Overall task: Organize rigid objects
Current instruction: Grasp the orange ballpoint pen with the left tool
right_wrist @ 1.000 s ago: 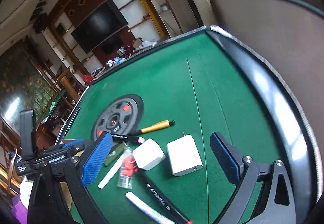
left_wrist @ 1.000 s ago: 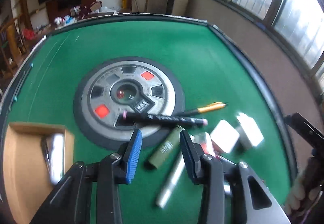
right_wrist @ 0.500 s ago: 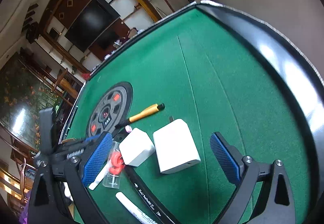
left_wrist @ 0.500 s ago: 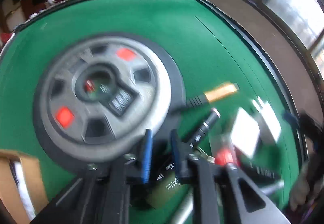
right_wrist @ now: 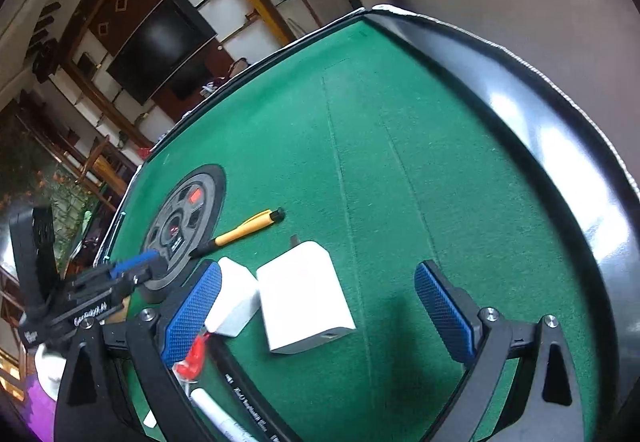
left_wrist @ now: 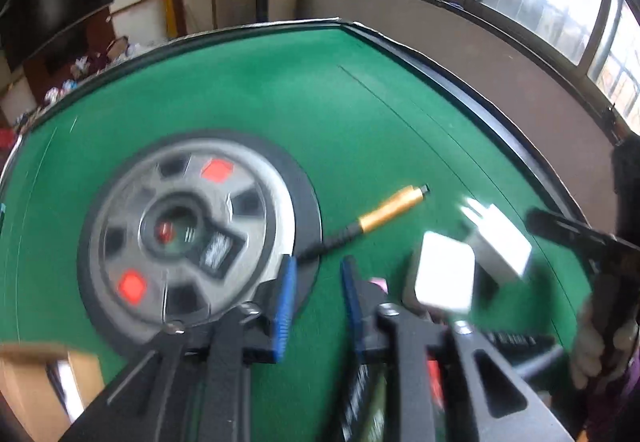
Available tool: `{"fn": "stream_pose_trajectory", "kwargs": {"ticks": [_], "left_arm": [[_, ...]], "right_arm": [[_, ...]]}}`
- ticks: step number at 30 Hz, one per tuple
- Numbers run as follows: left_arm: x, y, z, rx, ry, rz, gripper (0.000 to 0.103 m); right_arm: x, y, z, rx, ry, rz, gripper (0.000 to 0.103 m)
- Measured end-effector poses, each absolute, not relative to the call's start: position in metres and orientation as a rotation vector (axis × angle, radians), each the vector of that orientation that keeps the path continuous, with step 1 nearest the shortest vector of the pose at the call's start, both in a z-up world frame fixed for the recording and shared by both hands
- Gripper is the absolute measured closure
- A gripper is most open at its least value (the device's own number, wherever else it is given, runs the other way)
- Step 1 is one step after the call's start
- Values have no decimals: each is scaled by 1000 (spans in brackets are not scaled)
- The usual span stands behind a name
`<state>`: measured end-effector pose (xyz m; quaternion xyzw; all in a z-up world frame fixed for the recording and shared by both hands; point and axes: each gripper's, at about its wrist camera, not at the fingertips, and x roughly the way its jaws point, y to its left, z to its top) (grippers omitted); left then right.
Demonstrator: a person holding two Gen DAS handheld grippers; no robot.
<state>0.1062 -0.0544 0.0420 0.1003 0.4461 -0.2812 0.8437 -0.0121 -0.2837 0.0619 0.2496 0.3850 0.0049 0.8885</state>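
Observation:
On the green table, two white charger blocks lie side by side: a larger one (right_wrist: pixel 306 296) (left_wrist: pixel 496 244) and a smaller one (right_wrist: pixel 234 300) (left_wrist: pixel 444 276). An orange-and-black pen (right_wrist: pixel 240 232) (left_wrist: pixel 372 222) lies beyond them. A black marker (right_wrist: pixel 248 398), a white marker (right_wrist: pixel 218 414) and a red-capped clear item (right_wrist: pixel 192 360) lie near my right gripper (right_wrist: pixel 316 314), which is wide open over the larger charger. My left gripper (left_wrist: pixel 316 302) hovers with a narrow gap between its blue pads and nothing visibly held; a black marker and a green tube (left_wrist: pixel 372 406) are blurred beneath it.
A round grey-and-black disc (left_wrist: pixel 192 238) with red marks sits in the table's middle. A cardboard box (left_wrist: pixel 28 394) holding an item is at the lower left of the left wrist view. The table has a raised black rim (right_wrist: pixel 540 146).
My left gripper narrowed from open, dipped onto the marker and green tube, then pulled up and back. My right gripper moved closer to the larger charger.

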Motion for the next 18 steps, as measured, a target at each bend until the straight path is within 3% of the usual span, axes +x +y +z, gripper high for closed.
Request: {"fn": "stream_pose_trajectory", "kwargs": {"ticks": [1, 9, 10, 11, 13, 18], "left_arm": [[117, -54, 44, 230, 945, -606, 55], [137, -121, 19, 403, 940, -691, 55], [131, -128, 14, 455, 943, -685, 61], [124, -130, 14, 480, 919, -687, 78], [120, -132, 12, 491, 938, -682, 92], [117, -89, 31, 316, 963, -634, 96]], "right_arm": [[-12, -285, 63, 519, 794, 2, 6], [-8, -299, 55, 609, 805, 15, 6], [-8, -300, 54, 622, 810, 22, 6], [-7, -300, 54, 630, 813, 25, 6], [-8, -299, 55, 630, 810, 23, 6], [-9, -295, 60, 588, 792, 2, 6]]}}
